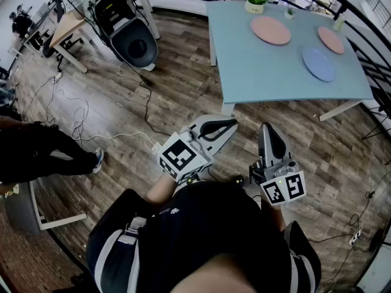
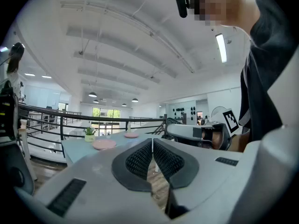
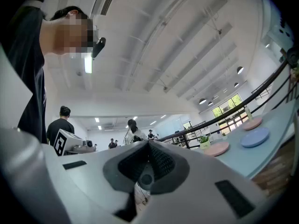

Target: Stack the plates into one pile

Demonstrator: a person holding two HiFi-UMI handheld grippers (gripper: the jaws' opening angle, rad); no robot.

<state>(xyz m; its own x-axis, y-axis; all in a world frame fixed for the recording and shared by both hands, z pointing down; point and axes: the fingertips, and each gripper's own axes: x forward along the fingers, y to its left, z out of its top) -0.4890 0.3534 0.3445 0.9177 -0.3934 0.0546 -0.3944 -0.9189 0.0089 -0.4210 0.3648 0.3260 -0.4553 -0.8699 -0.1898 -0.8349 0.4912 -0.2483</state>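
Both hand-held grippers are empty right now. The left hand-held gripper (image 1: 234, 125) has its jaws pressed together with nothing in them. Same for the right hand-held gripper (image 1: 267, 128): pads meeting, holding nothing. Both hover over the wooden floor (image 1: 183, 96), short of the light-blue tabletop (image 1: 269, 72). The three plates sit well ahead of them, all apart from one another and not stacked. The big pink plate (image 1: 270, 30) is far ahead, the smaller pink plate (image 1: 331, 39) is off to the right, and the blue plate (image 1: 318, 63) is nearest the right one. A potted plant (image 1: 255, 2) stands just beyond the big pink plate.
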